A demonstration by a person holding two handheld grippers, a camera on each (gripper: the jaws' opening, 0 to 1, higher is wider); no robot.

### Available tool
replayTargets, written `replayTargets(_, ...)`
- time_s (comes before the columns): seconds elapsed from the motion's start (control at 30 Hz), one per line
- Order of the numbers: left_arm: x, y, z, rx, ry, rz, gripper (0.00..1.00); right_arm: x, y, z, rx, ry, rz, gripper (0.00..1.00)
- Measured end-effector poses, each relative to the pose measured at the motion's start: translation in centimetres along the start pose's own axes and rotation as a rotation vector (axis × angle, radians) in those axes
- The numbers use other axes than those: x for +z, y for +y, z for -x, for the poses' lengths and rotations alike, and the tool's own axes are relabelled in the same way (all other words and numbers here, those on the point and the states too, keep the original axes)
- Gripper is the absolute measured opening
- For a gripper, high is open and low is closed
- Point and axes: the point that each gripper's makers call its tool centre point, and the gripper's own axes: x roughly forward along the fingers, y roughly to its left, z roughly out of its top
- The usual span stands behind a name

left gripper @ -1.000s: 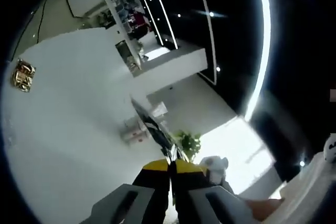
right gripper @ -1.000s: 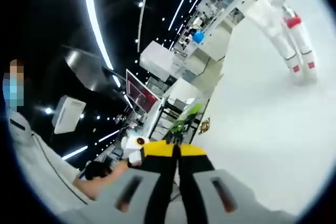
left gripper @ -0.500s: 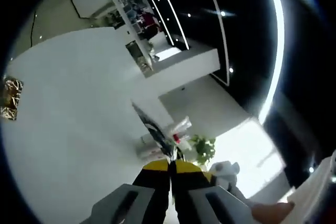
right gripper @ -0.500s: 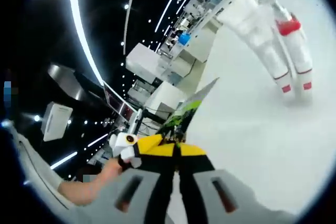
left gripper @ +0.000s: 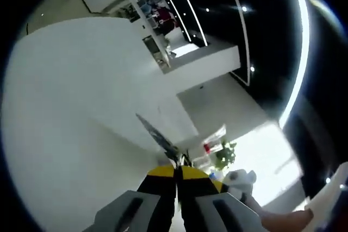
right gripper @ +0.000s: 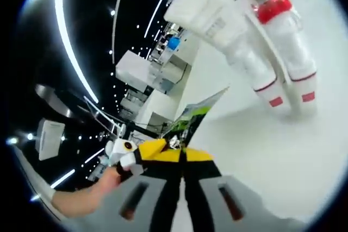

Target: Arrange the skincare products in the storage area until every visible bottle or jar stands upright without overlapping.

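Two white bottles stand side by side on the white table (right gripper: 283,156): a tube with a red stripe (right gripper: 217,23) and a bottle with a red collar (right gripper: 273,8). Both are close ahead and to the right of my right gripper (right gripper: 182,151). That gripper is shut on a thin green and white sachet (right gripper: 198,113). My left gripper (left gripper: 175,169) is shut on a thin dark sachet (left gripper: 157,137) seen edge-on. The bottles (left gripper: 213,140) look small past its tips to the right. A hand holds the left gripper (right gripper: 124,153) at the left of the right gripper view.
The white table (left gripper: 76,112) spreads wide to the left of my left gripper. Behind it are white counters (left gripper: 201,66) and shelves (left gripper: 147,9) in a dark room with strip lights. A green plant (left gripper: 225,153) stands past the table edge.
The right gripper view has come much closer to the two bottles, which now look far larger. The left gripper view has swung, so the gold packet at its left has gone and the bottles have come in.
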Motion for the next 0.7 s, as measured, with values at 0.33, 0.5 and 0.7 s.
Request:
replayTargets(0.33, 0.4, 1.5, -3.0, 0.003, 0.015, 0.008, 0.01, 1.9, -2.9, -0.7, -0.051, -0.075, -0.022, 0.01)
replayTargets(0.5, -0.6, 3.1, -4.2, 0.035, 0.049, 0.025, 0.01, 1.4, -5.0, -0.7, -0.113, -0.062, -0.102, 0.01)
replayTargets(0.7, -1.8, 4.4, -4.2, 0.107, 0.084, 0.099, 0.03, 0.3, -6.6, -0.7, -0.14, -0.057, -0.157, 0.01)
